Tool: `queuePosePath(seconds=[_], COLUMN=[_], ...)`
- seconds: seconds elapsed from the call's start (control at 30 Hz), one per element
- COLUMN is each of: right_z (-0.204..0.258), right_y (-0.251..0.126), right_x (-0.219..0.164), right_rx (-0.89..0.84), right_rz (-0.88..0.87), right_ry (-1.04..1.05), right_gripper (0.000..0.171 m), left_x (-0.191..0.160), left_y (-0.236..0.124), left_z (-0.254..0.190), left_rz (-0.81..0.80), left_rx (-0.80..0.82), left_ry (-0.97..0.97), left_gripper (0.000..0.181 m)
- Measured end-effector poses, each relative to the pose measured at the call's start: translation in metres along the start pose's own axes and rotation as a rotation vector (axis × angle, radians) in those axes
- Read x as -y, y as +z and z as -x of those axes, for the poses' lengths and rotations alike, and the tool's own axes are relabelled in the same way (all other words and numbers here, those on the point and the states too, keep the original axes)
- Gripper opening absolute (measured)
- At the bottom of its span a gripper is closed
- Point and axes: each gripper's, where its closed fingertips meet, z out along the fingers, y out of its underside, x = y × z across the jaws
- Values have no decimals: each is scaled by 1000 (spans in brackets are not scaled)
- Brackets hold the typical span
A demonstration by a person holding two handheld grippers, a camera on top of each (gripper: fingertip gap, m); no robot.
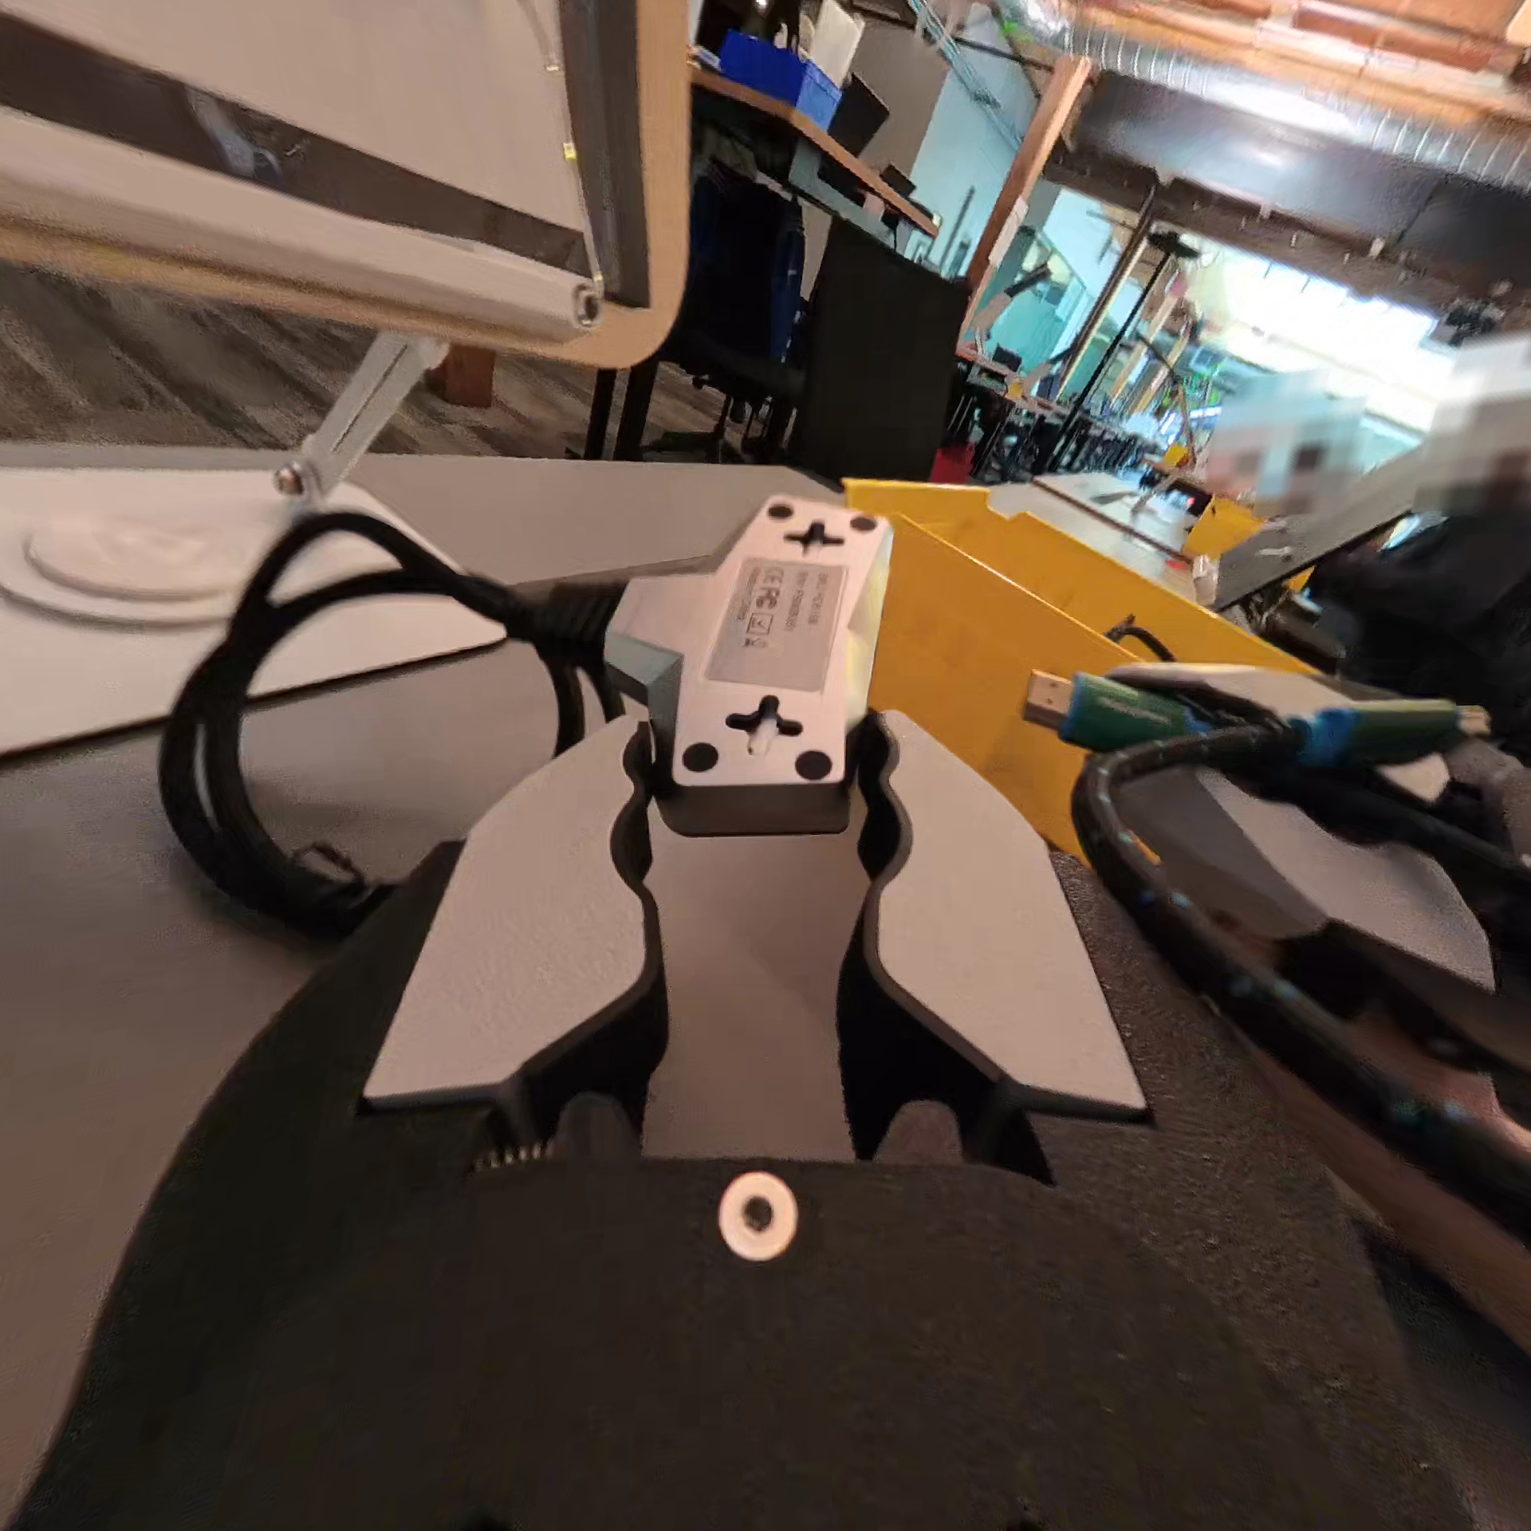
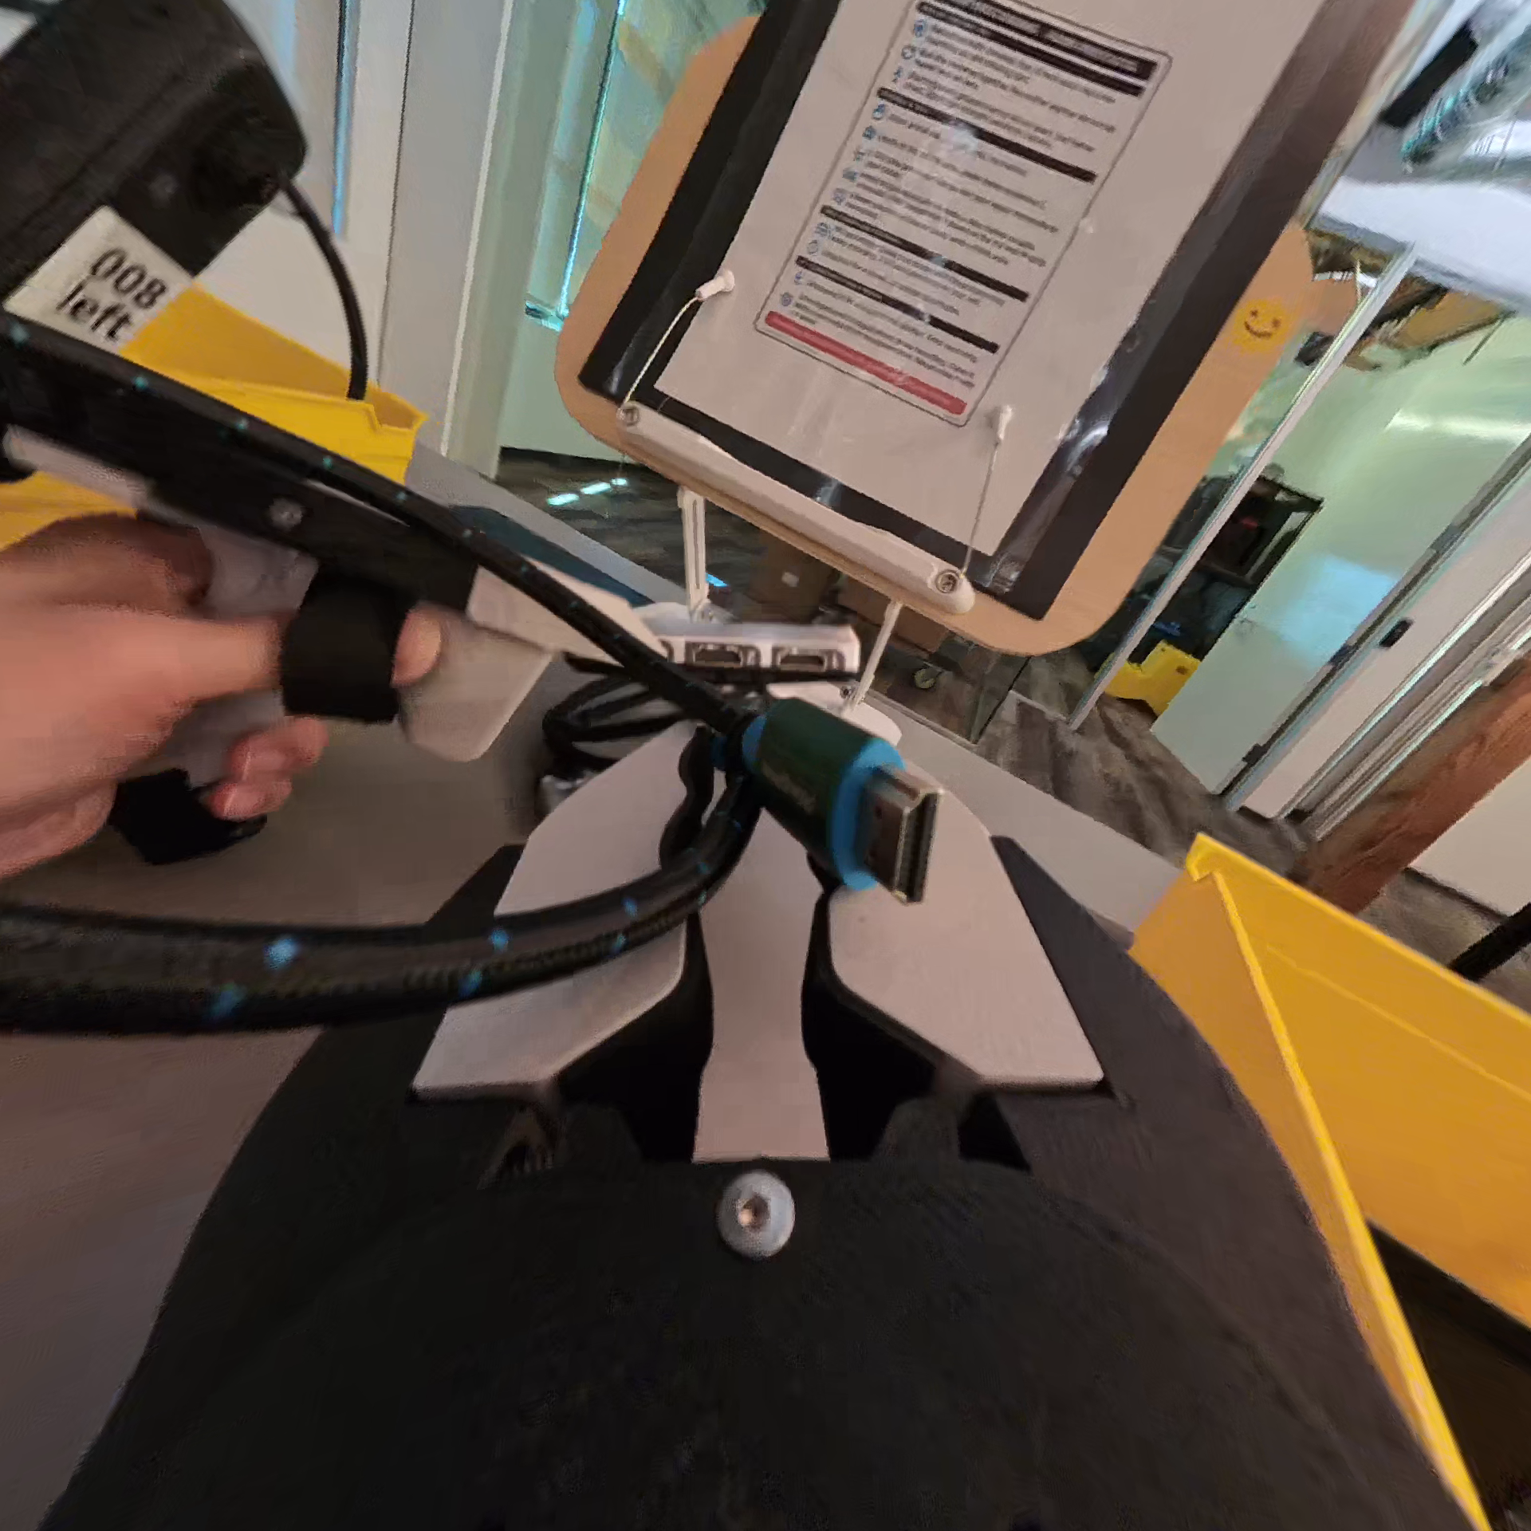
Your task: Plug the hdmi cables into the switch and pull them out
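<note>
The left gripper (image 1: 754, 775) has its jaws closed partway on the near end of the switch (image 1: 779, 638), a small white box held with its underside up, label and keyhole slots showing. The box sticks out ahead of the jaws, tilted up and away. It looks light and rigid, with smooth hard sides, so a pinch across its narrow end can slip or pivot when a plug is pushed in; a hold nearer the middle would likely resist that better. A black cable (image 1: 248, 704) is already seated in its left side and loops down to the desk (image 1: 99, 994) left of the jaws.

The right gripper (image 2: 758, 816) has its jaws closed on the braided cable (image 2: 398, 953) just behind the HDMI plug (image 2: 837, 795), whose blue-collared body lies across the right jaw, metal tip pointing right and slightly down. The plug shell is stiff and is likely the better place to grip, since the braided cord behind it bends and would buckle under push. The cable curves off left of the jaws, and another stretch of it crosses above.

Ahead of the right jaws, the switch's two open ports (image 2: 762, 654) face this way, near but apart from the plug. A hand (image 2: 124, 663) works the left gripper's trigger at left. Yellow bins (image 2: 1325, 1035) stand to the right, a board on a stand (image 2: 953, 290) beyond.
</note>
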Motion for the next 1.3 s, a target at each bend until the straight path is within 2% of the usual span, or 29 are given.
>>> queuePosePath(seconds=[0.03,0.13,0.2,0.3,0.37,0.43,0.47,0.57,0.67,0.83,0.9,1.1,1.2,1.3], right_z=[-7,-33,-39,-35,-19,-22,-32,-86,-134,-161,-161,-174,-178,-197], right_y=[0,-8,-19,-47,-74,-94,-100,-119,-147,-197,-206,-211,-202,-181], right_x=[0,10,30,49,82,101,95,43,-10,-95,-117,-157,-150,-120], right_rx=[-13,-44,9,209,483,630,624,474,390,381,378,272,270,180], right_rz=[-5,0,7,157,168,234,317,673,990,1478,1602,1766,1694,1518], right_ry=[26,50,80,217,432,544,520,415,502,688,749,695,699,625], right_gripper=[22,22,22,23,22,22,22,22,22,23,22,25,28,33], left_x=[1,-1,-3,-4,-5,-6,-7,-7,-7,-9,-9,-7,-6,-4], left_y=[1,6,8,9,10,11,11,11,11,13,13,11,11,11], left_z=[-3,-6,-6,-8,-9,-10,-10,-10,-10,-10,-10,-10,-10,-11], left_rz=[-7,-34,-27,-20,-11,-5,-3,-1,1,11,12,-2,-6,-13], left_rx=[4,5,7,1,5,4,3,5,5,1,-1,-10,-13,-20], left_ry=[18,43,61,84,98,106,110,116,111,106,105,89,91,104], left_gripper=[48,48,47,47,47,47,47,46,46,46,46,46,46,46])
